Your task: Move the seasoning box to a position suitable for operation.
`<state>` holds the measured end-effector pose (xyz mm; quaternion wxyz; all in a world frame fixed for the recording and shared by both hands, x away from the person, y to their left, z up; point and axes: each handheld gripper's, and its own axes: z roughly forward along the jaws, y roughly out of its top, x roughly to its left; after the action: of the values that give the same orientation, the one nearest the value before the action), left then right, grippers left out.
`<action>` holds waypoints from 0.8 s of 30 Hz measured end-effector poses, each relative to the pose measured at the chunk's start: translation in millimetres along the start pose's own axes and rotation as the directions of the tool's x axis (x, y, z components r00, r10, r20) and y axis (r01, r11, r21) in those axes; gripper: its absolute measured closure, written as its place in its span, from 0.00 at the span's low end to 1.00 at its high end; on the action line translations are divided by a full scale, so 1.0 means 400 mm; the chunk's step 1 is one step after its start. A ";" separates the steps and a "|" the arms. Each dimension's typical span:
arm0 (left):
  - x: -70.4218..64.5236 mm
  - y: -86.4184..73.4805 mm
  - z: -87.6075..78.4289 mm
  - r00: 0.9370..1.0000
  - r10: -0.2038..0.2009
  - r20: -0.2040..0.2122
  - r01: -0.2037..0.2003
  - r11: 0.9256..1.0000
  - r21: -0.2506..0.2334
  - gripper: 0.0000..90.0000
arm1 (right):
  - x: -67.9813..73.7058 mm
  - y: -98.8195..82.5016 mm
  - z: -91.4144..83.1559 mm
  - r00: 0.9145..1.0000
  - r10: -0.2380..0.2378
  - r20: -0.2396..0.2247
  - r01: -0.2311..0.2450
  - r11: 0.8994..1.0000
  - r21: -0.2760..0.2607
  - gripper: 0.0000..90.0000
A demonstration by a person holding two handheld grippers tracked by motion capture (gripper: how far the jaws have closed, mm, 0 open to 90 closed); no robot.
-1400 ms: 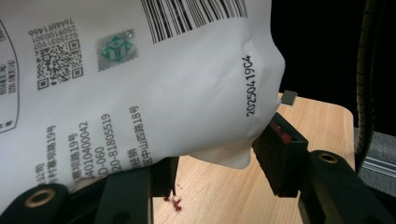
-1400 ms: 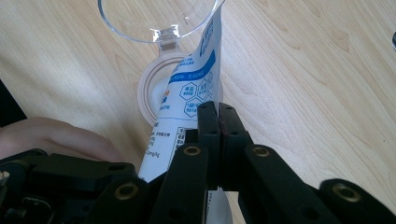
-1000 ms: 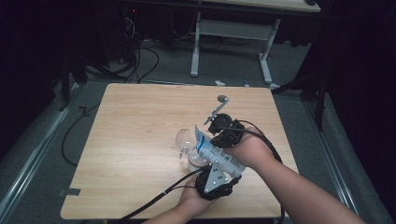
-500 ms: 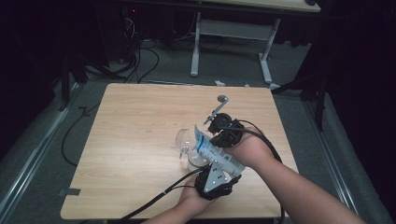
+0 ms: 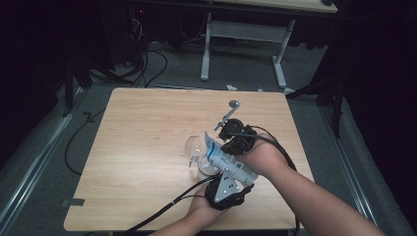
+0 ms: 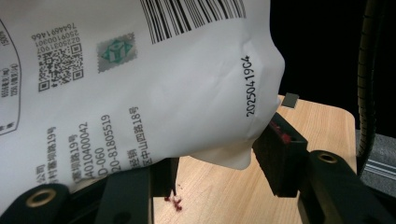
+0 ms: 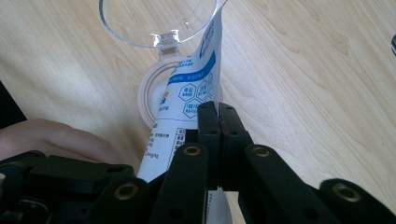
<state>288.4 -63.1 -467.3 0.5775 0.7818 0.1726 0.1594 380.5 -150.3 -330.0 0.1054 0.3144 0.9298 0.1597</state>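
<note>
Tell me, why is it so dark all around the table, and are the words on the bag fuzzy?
In the high view the light falls on the wooden table, while the floor and room behind sink into near black. In the left gripper view the white bag is close and brightly lit, its barcode and date sharp. In the right gripper view the clear lid shows faint glints, and the bag's small print blurs slightly.

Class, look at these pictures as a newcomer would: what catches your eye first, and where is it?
A white printed pouch held between two grippers near the table's front right. The right gripper pinches its edge shut, and the left gripper holds its bottom. Just beyond it sits a clear plastic container with its lid open, and a metal tool lies farther back.
</note>
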 end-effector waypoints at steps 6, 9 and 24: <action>0.002 0.001 0.000 1.000 -0.004 0.000 0.004 1.000 -0.003 0.59 | -0.001 0.002 0.000 1.000 -0.003 0.004 0.003 1.000 0.001 1.00; 0.003 0.002 0.001 1.000 -0.007 0.000 0.007 1.000 -0.005 0.59 | 0.000 0.003 0.000 1.000 0.005 0.003 -0.005 1.000 0.002 1.00; 0.005 0.004 0.002 1.000 -0.013 0.002 0.013 1.000 -0.012 0.59 | -0.004 0.006 0.002 1.000 0.005 0.006 -0.005 1.000 0.004 1.00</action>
<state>290.8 -63.5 -465.8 0.5833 0.7775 0.1759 0.1558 383.3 -149.2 -329.6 0.1072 0.3172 0.9291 0.1572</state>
